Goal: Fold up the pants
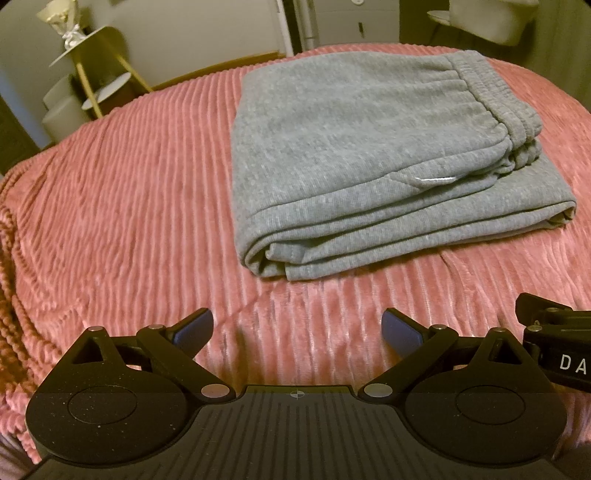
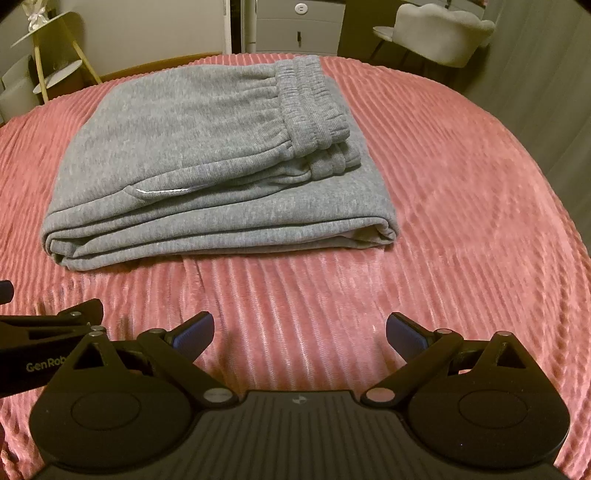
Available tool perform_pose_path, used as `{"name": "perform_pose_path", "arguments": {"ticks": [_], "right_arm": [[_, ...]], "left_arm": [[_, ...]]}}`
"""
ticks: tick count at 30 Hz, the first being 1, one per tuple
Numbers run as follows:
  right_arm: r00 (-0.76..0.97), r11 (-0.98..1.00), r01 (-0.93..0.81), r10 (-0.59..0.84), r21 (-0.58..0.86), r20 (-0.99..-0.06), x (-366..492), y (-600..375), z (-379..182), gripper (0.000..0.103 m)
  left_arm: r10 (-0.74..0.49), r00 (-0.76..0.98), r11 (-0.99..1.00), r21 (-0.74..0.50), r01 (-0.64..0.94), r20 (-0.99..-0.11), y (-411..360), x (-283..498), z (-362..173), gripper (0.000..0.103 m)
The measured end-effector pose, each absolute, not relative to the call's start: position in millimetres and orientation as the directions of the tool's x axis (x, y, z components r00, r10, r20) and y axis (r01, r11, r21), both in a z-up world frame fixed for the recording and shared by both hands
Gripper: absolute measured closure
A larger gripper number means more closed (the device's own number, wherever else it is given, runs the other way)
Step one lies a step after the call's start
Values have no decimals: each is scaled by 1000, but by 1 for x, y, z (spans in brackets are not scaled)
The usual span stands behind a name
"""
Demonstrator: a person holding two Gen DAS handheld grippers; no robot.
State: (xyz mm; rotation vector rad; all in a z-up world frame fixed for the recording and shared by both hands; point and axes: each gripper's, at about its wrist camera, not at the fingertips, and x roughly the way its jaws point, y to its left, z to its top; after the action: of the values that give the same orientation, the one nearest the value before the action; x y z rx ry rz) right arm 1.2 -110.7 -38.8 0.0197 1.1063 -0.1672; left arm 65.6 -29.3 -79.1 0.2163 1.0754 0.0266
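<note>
Grey sweatpants [image 1: 369, 147] lie folded in a thick rectangular stack on the pink ribbed bedspread [image 1: 129, 206], waistband at the far right of the stack. They also show in the right wrist view [image 2: 207, 162]. My left gripper [image 1: 297, 328] is open and empty, held above the bedspread short of the stack's near edge. My right gripper [image 2: 300, 330] is open and empty, also short of the stack and to its right. Each gripper's body shows at the edge of the other's view.
A gold tiered stand [image 1: 92, 74] is beyond the bed at far left. White drawers [image 2: 295, 26] and a pale chair [image 2: 439, 33] stand behind the bed. The bedspread [image 2: 443, 221] spreads around the pants.
</note>
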Motion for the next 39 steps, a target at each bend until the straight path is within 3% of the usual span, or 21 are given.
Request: {"name": "perform_pose_path", "arguments": {"ticks": [39], "right_arm": [[426,985,145,-147,-93,-893,0,-106,-42,3]], "left_arm": [[124,482,976,194,99,-868,-26,67,-85,2]]}}
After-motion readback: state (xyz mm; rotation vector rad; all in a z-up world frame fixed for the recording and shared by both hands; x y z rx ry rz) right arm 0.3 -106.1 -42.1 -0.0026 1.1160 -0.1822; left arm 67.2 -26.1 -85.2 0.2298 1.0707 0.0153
